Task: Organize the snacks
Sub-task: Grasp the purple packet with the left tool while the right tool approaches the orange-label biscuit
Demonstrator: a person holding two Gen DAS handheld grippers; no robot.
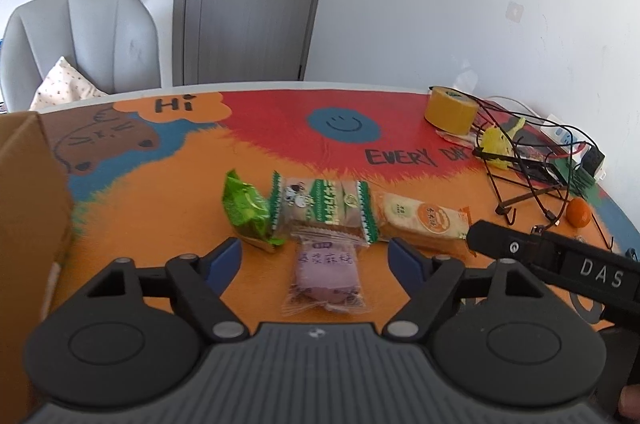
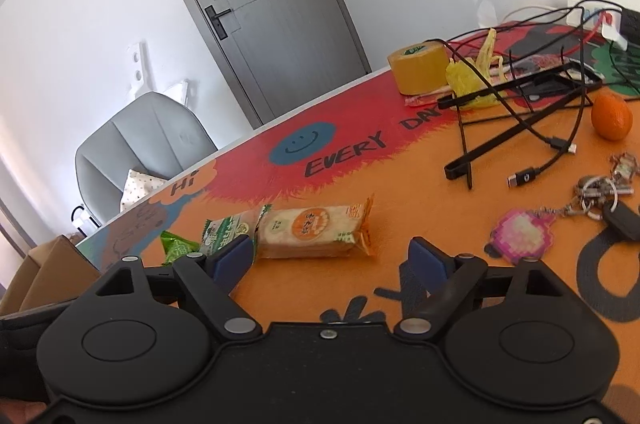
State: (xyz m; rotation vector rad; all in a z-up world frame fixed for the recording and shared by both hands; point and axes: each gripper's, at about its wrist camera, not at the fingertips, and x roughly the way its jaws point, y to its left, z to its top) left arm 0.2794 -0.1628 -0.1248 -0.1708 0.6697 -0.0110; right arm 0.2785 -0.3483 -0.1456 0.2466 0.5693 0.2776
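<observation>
Several snack packs lie on the colourful table. In the left wrist view a purple pack point(image 1: 325, 274) lies between the fingers of my open, empty left gripper point(image 1: 316, 256). Behind it lie a green pack point(image 1: 246, 210), a green-and-white pack point(image 1: 324, 210) and an orange cracker pack point(image 1: 422, 220). The right gripper's body point(image 1: 560, 258) shows at the right. In the right wrist view my right gripper point(image 2: 332, 258) is open and empty, just in front of the orange cracker pack point(image 2: 316, 232). The green-and-white pack point(image 2: 226, 230) and green pack point(image 2: 178, 248) lie to its left.
A cardboard box point(image 1: 28, 224) stands at the table's left edge. A tape roll point(image 2: 418, 68), yellow bag point(image 2: 470, 78), black wire stand point(image 2: 520, 112), cables, an orange point(image 2: 611, 116) and keys with a pink charm point(image 2: 524, 230) fill the right side. A grey chair point(image 1: 80, 40) stands behind.
</observation>
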